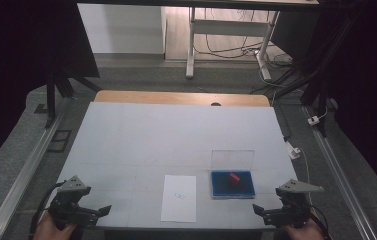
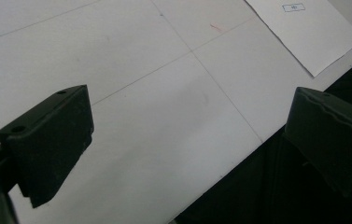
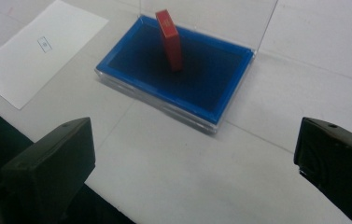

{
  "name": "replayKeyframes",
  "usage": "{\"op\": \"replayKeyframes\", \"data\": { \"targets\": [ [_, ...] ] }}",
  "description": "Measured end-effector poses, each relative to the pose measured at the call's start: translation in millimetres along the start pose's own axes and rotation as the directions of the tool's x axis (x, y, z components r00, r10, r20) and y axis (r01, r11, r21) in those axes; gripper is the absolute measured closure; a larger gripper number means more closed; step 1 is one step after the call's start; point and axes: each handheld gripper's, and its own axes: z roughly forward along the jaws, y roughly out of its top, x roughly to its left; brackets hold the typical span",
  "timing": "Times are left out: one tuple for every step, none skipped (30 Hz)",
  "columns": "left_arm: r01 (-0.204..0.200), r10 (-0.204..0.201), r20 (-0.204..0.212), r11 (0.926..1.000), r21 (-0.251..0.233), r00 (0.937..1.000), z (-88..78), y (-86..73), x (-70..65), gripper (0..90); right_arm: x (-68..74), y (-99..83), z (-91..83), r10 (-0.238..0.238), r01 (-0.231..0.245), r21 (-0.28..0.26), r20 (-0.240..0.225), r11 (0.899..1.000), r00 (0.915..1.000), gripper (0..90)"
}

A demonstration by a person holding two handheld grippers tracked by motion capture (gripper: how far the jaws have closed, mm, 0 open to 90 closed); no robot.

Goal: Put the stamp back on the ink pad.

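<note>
A blue ink pad in a clear case lies near the table's front right, its transparent lid standing upright behind it. A small red stamp stands tilted on the pad. Left of it lies a white sheet of paper with a small printed mark. My left gripper is open at the front left edge, holding nothing. My right gripper is open at the front right edge, a short way in front of the pad.
The white table surface has a wooden strip along its far edge. Metal rails run along both sides. A desk frame with cables stands on the floor behind.
</note>
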Motion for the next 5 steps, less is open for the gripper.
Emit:
{"op": "replayKeyframes", "data": {
  "targets": [
    [0.000,0.000,0.001,1.0000,0.000,1.0000,0.0,0.0,-0.1,1.5,-0.2,0.0,0.3,0.001,-0.001,0.006,0.000,1.000,1.0000,0.0],
    [0.000,0.000,0.001,1.0000,-0.001,1.0000,0.0,0.0,-0.1,1.5,-0.2,0.0,0.6,0.004,-0.004,0.011,-0.001,1.000,1.0000,0.0],
    [0.000,0.000,0.001,1.0000,-0.001,1.0000,-0.1,0.1,0.0,1.6,-0.4,0.1,0.7,0.005,-0.005,0.014,-0.003,1.000,1.0000,0.0],
    [0.001,-0.001,0.002,1.0000,-0.003,1.0000,0.0,0.3,0.0,1.5,-0.7,0.0,0.7,0.003,-0.003,0.016,-0.006,1.000,1.0000,0.0],
    [0.001,-0.001,0.002,1.0000,-0.003,1.0000,0.2,0.8,0.0,1.5,-0.8,-0.1,0.8,-0.002,0.002,0.013,-0.008,1.000,1.0000,0.0]
  ]
}}
